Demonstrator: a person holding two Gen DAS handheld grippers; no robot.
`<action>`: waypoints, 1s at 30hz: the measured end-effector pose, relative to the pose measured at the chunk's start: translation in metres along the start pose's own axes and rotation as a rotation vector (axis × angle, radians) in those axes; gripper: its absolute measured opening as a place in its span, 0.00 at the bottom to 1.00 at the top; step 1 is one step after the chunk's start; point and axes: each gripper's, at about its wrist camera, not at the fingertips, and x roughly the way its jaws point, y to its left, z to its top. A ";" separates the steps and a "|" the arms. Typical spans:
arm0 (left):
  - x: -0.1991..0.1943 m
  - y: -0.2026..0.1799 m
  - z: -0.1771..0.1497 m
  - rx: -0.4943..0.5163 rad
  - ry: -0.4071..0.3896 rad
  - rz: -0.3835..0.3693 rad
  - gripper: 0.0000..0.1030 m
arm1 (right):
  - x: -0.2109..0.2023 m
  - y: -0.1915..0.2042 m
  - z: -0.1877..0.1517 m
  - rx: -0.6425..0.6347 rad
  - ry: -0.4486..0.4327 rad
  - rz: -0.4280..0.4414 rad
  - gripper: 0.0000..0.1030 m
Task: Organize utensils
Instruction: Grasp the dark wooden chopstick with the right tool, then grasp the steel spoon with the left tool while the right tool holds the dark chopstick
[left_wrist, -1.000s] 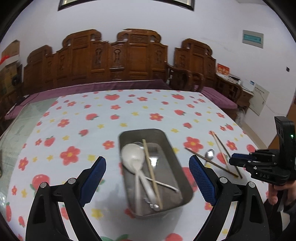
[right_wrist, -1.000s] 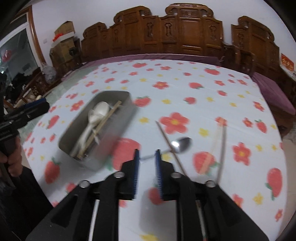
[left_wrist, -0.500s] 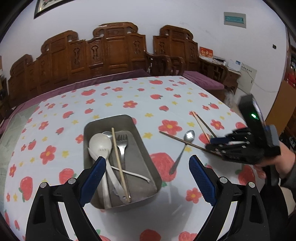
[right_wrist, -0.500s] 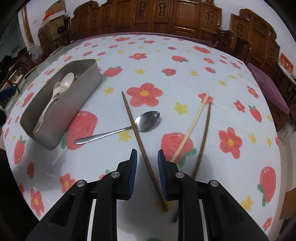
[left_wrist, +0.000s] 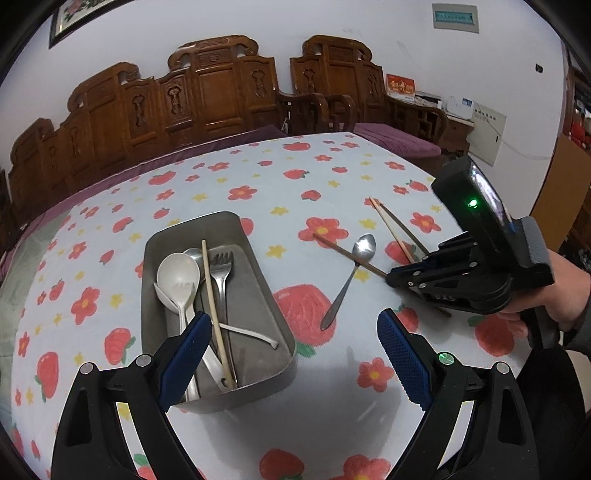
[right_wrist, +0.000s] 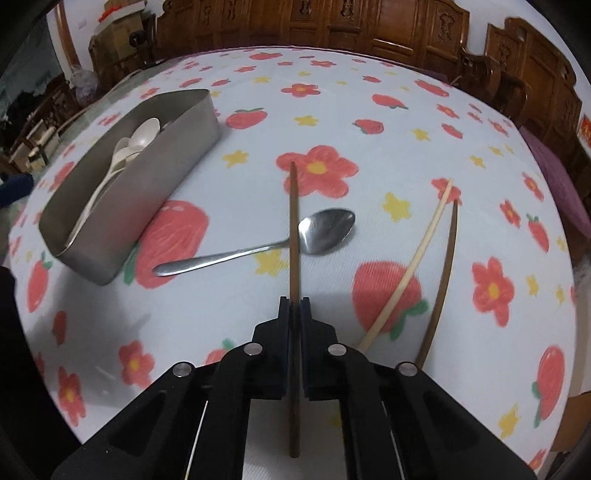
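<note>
The right tongs (right_wrist: 294, 308) have just been closing and now pinch a dark brown chopstick (right_wrist: 293, 221) between their pads; the stick runs straight ahead of them, crossing over the neck of a metal spoon (right_wrist: 325, 230) that lies on the desk (right_wrist: 369, 92). Just right of these tongs lie a pale chopstick (right_wrist: 410, 269) and another dark chopstick (right_wrist: 445, 273). The left tongs (left_wrist: 291, 354) stand wide open and empty above the near end of a metal tray (left_wrist: 266, 295) holding a white spoon (left_wrist: 177, 273), a fork (left_wrist: 221, 266) and a light chopstick (left_wrist: 216, 314).
</note>
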 end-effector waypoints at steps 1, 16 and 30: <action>0.000 -0.002 0.000 0.006 0.001 0.002 0.85 | -0.003 -0.003 -0.003 0.029 -0.006 0.017 0.06; 0.025 -0.045 0.025 0.068 0.046 -0.070 0.85 | -0.094 -0.045 -0.047 0.132 -0.189 0.018 0.06; 0.120 -0.068 0.072 0.068 0.194 -0.078 0.69 | -0.095 -0.095 -0.069 0.255 -0.213 0.031 0.06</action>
